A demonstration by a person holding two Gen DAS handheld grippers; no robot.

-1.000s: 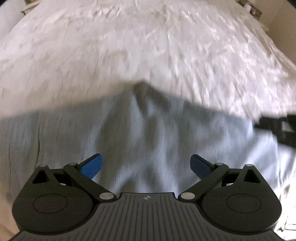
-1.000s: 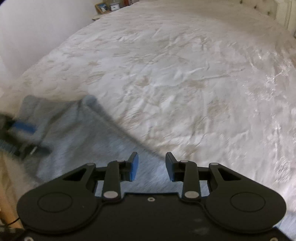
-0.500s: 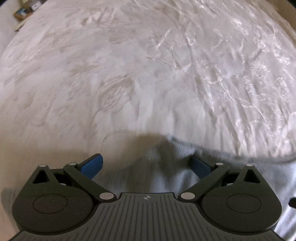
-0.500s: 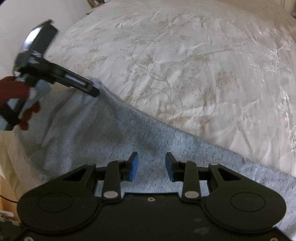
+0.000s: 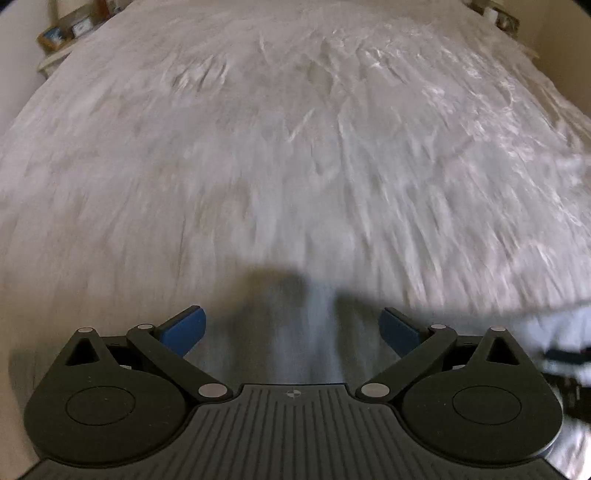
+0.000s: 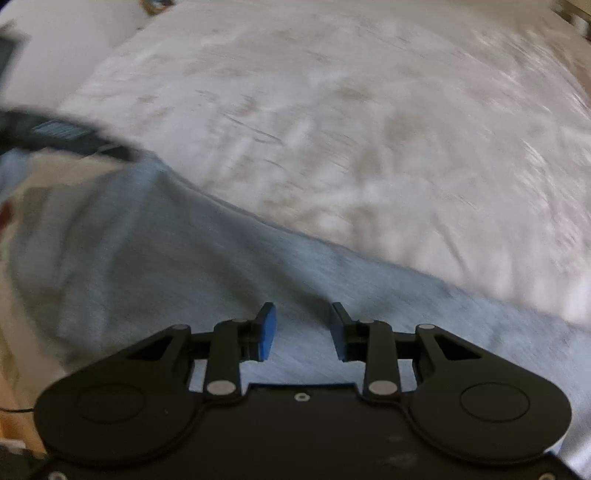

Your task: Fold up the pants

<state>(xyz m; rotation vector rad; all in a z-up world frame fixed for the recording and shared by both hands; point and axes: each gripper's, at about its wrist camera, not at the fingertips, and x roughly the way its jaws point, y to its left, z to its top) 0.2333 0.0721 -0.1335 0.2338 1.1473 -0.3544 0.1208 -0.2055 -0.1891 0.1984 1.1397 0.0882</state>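
Observation:
Light grey pants (image 6: 155, 258) lie on a white bedspread (image 6: 369, 129) and fill the lower part of the right wrist view. My right gripper (image 6: 303, 330) hovers over them, its blue pads a narrow gap apart with nothing pressed between. In the left wrist view only a narrow peak of the pants (image 5: 306, 332) rises between the wide-apart fingers of my left gripper (image 5: 291, 326), which stands open. The left gripper (image 6: 66, 134) also shows at the upper left of the right wrist view, its tip at the pants' far corner. Both views are blurred by motion.
The bedspread (image 5: 295, 147) stretches far ahead and to both sides. A shelf with small items (image 5: 70, 29) sits beyond the bed's far left corner. The bed's near edge and a pale sheet (image 6: 14, 314) show at the lower left.
In the left wrist view the pants have shrunk from half the picture to a small peak. In the right wrist view the pants spread wider and the left gripper came in at the left.

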